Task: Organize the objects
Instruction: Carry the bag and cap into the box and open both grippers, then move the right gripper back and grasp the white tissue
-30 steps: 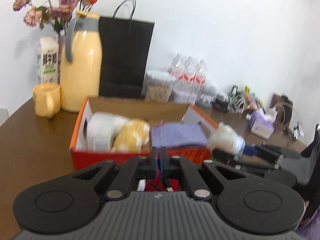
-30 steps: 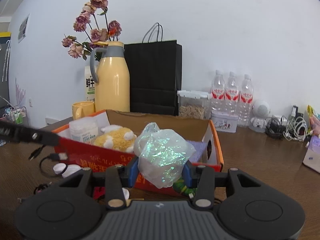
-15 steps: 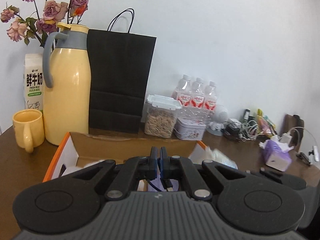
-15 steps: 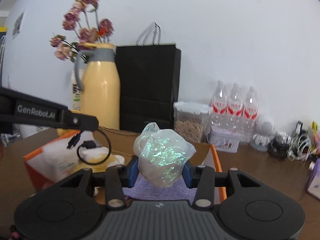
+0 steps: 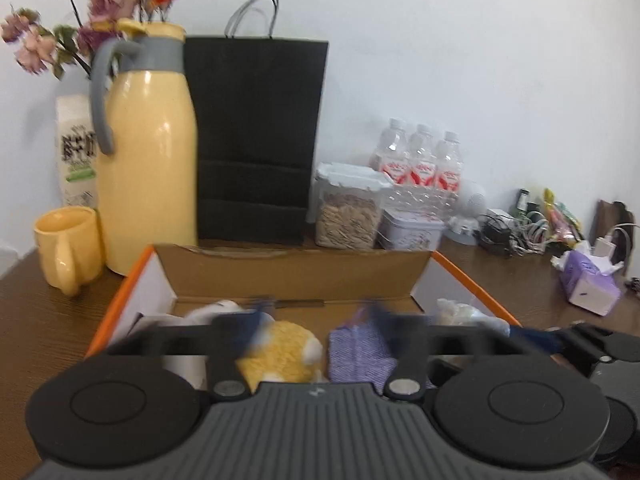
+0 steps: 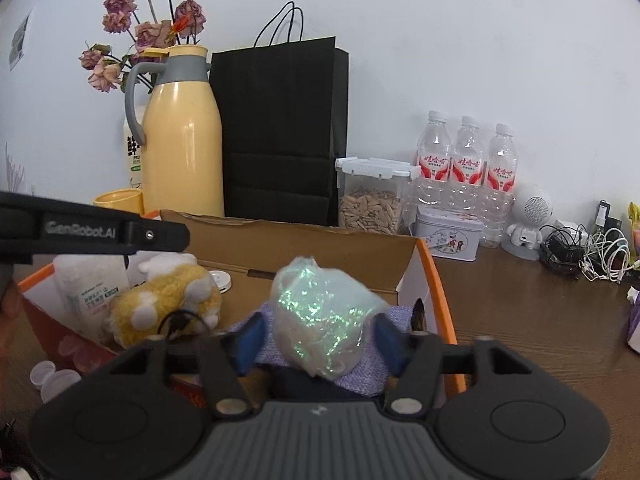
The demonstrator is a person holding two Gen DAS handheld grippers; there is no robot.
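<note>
An orange cardboard box (image 5: 472, 280) holds a yellow plush toy (image 5: 280, 352), a purple cloth (image 5: 360, 354) and a white pack (image 6: 90, 280). My left gripper (image 5: 316, 328) hangs over the box, its jaws opening and blurred, with nothing between them. A thin black cable (image 6: 176, 320) lies on the plush toy (image 6: 160, 304). My right gripper (image 6: 320, 340) is over the box's right end, its jaws opening. The iridescent plastic bag (image 6: 324, 320) sits between them on the purple cloth (image 6: 368, 376); the blue pads (image 6: 250, 338) stand just off it. One left finger (image 6: 120, 234) crosses the right wrist view.
Behind the box stand a yellow jug (image 5: 148, 160), a yellow mug (image 5: 68, 244), a black paper bag (image 5: 256, 140), a seed jar (image 5: 348, 208), a tin (image 6: 448, 236) and three water bottles (image 6: 464, 160). Tangled chargers (image 6: 584, 248) and a purple tissue pack (image 5: 588, 288) lie right. White caps (image 6: 52, 376) lie outside the box.
My left gripper, shut on the black cable before, has opened and the cable now lies on the plush toy. The right jaws have spread away from the bag. Both grippers moved in over the box.
</note>
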